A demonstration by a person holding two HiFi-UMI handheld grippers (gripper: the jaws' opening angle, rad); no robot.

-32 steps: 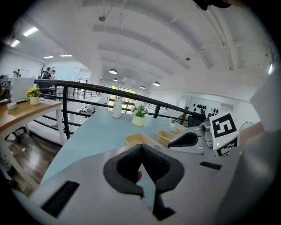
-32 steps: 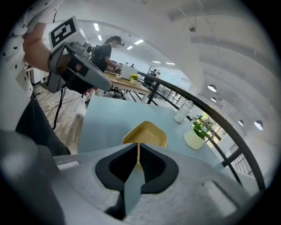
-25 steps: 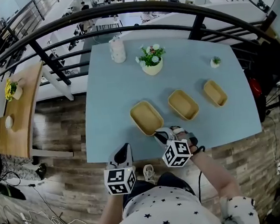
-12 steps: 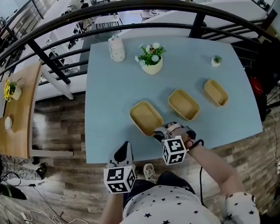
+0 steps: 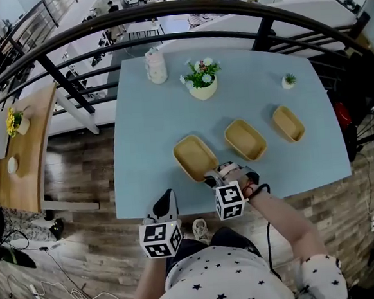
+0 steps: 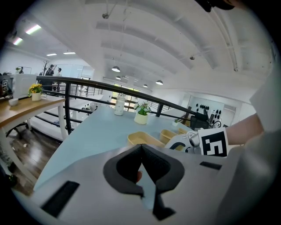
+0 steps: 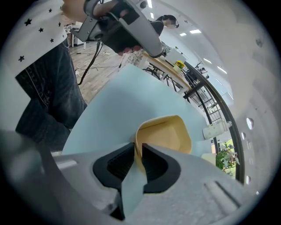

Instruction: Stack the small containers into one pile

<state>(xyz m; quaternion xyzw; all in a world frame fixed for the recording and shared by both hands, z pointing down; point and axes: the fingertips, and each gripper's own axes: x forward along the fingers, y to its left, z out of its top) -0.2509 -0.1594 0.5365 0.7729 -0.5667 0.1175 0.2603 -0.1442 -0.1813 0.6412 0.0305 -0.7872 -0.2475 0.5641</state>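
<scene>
Overall, the table offered broad bare surface left of the containers, while its near edge ran just beside the work. The left gripper hung off that near edge, over the floor, its jaws pressed together on nothing. The largest container lay nearest the edge, and the right gripper was clenched on its near rim, one jaw inside and one outside. The middle container and the smallest container lay further right, each apart from its neighbour. Against one second earlier, the right gripper sat slightly further left; the left gripper and all three containers had kept their places.
</scene>
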